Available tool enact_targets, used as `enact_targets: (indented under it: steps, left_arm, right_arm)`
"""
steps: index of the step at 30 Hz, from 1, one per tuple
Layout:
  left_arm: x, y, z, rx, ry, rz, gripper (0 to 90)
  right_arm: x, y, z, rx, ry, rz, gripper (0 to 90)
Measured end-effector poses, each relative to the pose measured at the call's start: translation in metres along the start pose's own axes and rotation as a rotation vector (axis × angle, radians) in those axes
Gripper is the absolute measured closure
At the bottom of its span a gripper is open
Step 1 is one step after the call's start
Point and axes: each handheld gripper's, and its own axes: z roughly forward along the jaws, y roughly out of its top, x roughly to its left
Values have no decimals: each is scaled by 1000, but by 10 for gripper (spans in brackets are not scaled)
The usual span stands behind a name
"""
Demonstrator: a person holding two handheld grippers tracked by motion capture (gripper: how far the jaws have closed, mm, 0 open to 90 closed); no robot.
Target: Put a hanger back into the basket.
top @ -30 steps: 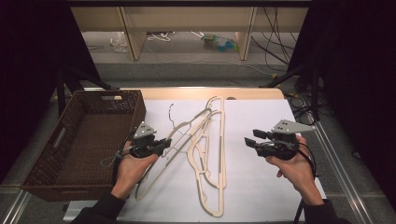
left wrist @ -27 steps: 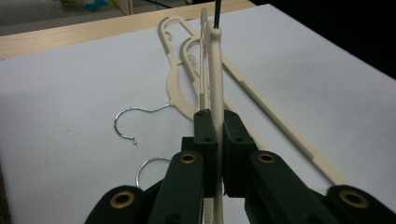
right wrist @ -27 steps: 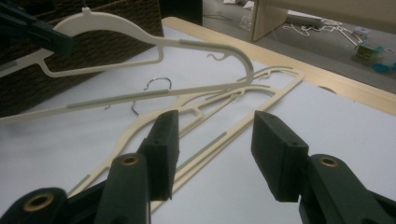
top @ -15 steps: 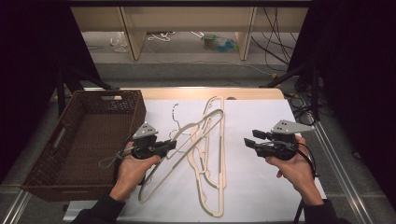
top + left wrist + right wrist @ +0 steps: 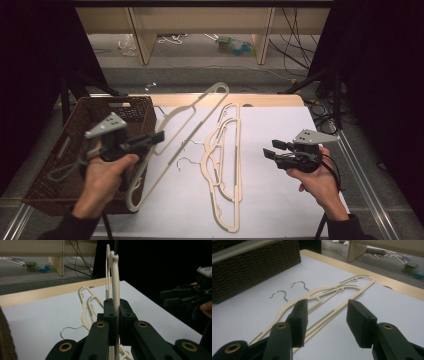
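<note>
A cream plastic hanger [image 5: 218, 86] is lifted off the table and slants from above the table's far edge down to the basket's near corner. My left gripper [image 5: 160, 136] is shut on one of its thin arms. In the left gripper view the hanger [image 5: 115, 277] stands upright, pinched between the pads [image 5: 110, 320]. Two more cream hangers [image 5: 238, 170] with metal hooks lie stacked in the middle of the white table sheet [image 5: 280, 200]. My right gripper [image 5: 270, 148] hovers open to their right; its jaws [image 5: 325, 322] hold nothing, and the lying hangers [image 5: 332, 293] are beyond them.
A dark wicker basket [image 5: 115, 101] stands at the table's left, and its wall [image 5: 249, 267] is in the right gripper view. A wooden shelf frame [image 5: 262, 35], cables and small clutter are on the floor beyond the table.
My left gripper has risen and moved left toward the basket, lifting the gripped hanger off the pile so it now slants in the air. The right gripper has stayed in place.
</note>
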Motion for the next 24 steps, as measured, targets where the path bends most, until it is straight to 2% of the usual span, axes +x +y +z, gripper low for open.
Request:
enact_targets:
  steps: [5,6,8,10,12,13,14,16,17,19,20,21,22,24]
  left_arm:
    - [28,19,-35,-62,21,-29,865]
    - [36,21,-40,-77,25,-45,865]
    - [52,25,-50,-89,38,-70,865]
    - [67,27,-58,-93,61,-74,865]
    - [82,28,-63,-88,86,-72,865]
    - [89,28,-65,-84,105,-67,865]
    - [97,27,-67,-80,115,-69,865]
    - [111,26,-71,-81,137,-74,865]
    - [117,25,-72,-75,132,-78,865]
    - [129,24,-74,-54,151,-60,865]
    - [135,23,-75,-48,149,-53,865]
    - [140,22,-75,-37,157,-36,865]
    - [145,21,-76,-27,160,-28,865]
    - [154,18,-79,-25,160,-22,865]
  right_arm:
    - [2,-5,-1,2,10,0,496]
    - [3,-7,0,-16,15,2,488]
    - [4,-9,-1,-9,10,10,465]
    - [5,-11,-3,-5,4,14,443]
    - [5,-14,-3,-8,-8,20,423]
    - [5,-15,-2,-26,-14,25,412]
    - [6,-16,-3,-18,-15,39,405]
    - [6,-18,-3,-11,-28,32,402]
    - [6,-19,-4,-4,-24,36,401]
    - [7,-20,-4,19,-25,40,401]
    - [7,-22,-1,-9,-16,39,400]
    - [8,-22,-2,13,-7,54,400]
    - [8,-23,-1,5,-14,38,400]
    - [8,-24,0,11,-4,41,401]
